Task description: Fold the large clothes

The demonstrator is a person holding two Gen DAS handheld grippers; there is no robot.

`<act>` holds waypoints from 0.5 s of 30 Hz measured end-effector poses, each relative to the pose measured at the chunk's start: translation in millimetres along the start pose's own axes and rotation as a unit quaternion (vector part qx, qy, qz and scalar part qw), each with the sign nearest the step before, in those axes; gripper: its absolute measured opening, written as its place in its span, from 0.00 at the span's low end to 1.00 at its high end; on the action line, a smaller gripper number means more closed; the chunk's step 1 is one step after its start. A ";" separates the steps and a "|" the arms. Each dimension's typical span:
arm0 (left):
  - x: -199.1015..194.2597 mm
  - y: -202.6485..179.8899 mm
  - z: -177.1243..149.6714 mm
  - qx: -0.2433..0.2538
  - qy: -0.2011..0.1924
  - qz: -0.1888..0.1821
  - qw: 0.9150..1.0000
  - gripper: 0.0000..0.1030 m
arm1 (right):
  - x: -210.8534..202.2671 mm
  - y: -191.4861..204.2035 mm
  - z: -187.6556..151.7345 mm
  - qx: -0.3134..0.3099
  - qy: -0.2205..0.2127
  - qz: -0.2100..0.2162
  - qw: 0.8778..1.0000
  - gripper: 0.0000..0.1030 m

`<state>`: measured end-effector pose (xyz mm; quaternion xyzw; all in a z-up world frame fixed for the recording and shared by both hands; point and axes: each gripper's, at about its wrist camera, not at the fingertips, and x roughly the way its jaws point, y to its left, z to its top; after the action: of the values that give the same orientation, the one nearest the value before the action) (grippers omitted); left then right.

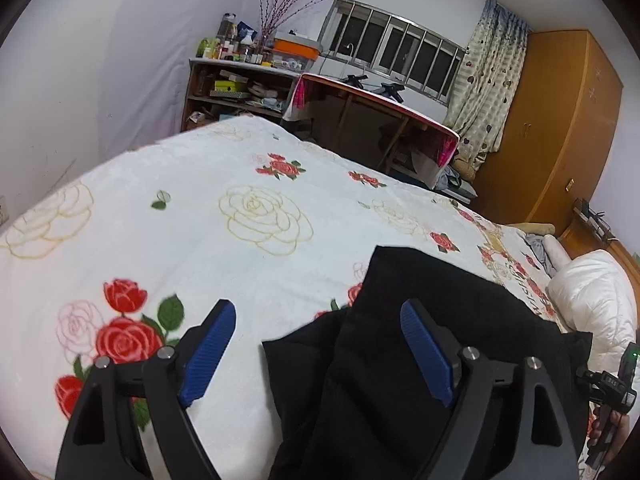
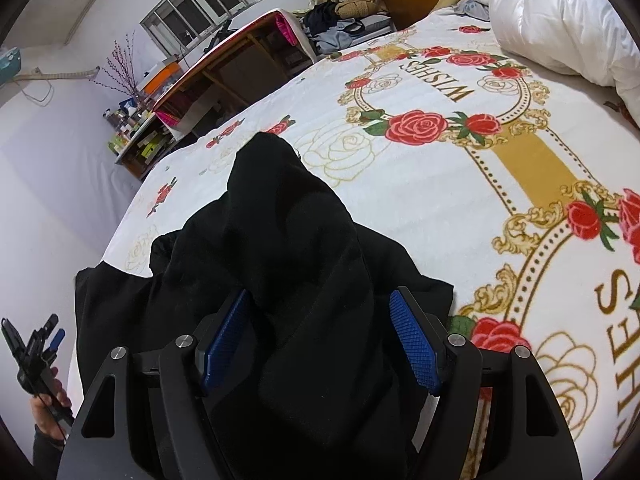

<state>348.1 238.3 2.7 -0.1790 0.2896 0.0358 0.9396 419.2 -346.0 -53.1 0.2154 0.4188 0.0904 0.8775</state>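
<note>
While both of my grippers hang spread over the bed (image 1: 168, 216), the main worry is where each one bites. My right gripper (image 2: 320, 340) sits low over the black garment (image 2: 288, 264), its blue pads wide apart with a raised ridge of cloth between them; if I close there I would likely pinch several layers at once, and lifting would drag the whole heap instead of opening it out. My left gripper (image 1: 316, 348) is also spread, one finger over the bare floral blanket and the other over the garment's (image 1: 420, 340) left side, so a careless close could catch the blanket's pile along with the cloth, or miss the edge altogether. Because the fabric is uniformly dark, I cannot tell seams, hems or sleeves apart, and I could easily take hold of the wrong part. I also judge that a hard pull toward me might slide the garment off the near side of the bed.

As for the garment itself, it lies bunched on the rose-patterned blanket near the side closest to me, well apart from the white pillow (image 2: 560, 20) at the head. It is black, soft and matte, humped along the middle, with a narrower tongue reaching away from me and flatter flaps spreading to the left. No fold is neat yet.
</note>
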 end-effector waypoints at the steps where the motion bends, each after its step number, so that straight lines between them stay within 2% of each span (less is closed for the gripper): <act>1: 6.9 -1.0 -3.6 0.004 0.015 -0.005 1.000 0.84 | 1.2 -0.3 -0.7 0.000 0.002 0.002 1.000 0.70; 5: 46.1 -13.6 -18.1 0.033 0.082 -0.025 0.996 0.84 | 7.3 0.7 -1.7 -0.005 0.014 0.005 1.000 0.70; 9: 84.6 -19.6 -26.6 0.027 0.144 -0.040 0.988 0.82 | 13.6 7.1 0.4 -0.023 0.033 0.018 0.999 0.70; 10: 91.0 -21.7 -28.2 0.026 0.156 -0.042 0.986 0.73 | 15.8 9.7 0.5 -0.029 0.039 0.016 0.999 0.69; 11: 95.8 -23.6 -29.5 0.024 0.166 -0.049 0.985 0.55 | 17.2 11.8 0.0 -0.035 0.040 0.011 0.999 0.65; 13: 96.3 -29.9 -29.0 0.031 0.169 -0.053 0.984 0.27 | 17.5 13.8 -0.7 -0.042 0.037 -0.006 0.998 0.27; 14: 91.8 -35.0 -27.4 0.041 0.162 -0.048 0.985 0.14 | 16.3 13.8 -1.0 -0.040 0.034 -0.011 0.999 0.21; 15: 84.4 -39.4 -24.1 0.048 0.148 -0.048 0.987 0.14 | 13.4 13.8 -0.9 -0.035 0.028 -0.015 0.999 0.19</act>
<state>412.0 189.8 -50.4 -0.1508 0.4181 -0.0503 0.8944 427.2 -329.0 -56.7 0.1752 0.4434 0.0980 0.8736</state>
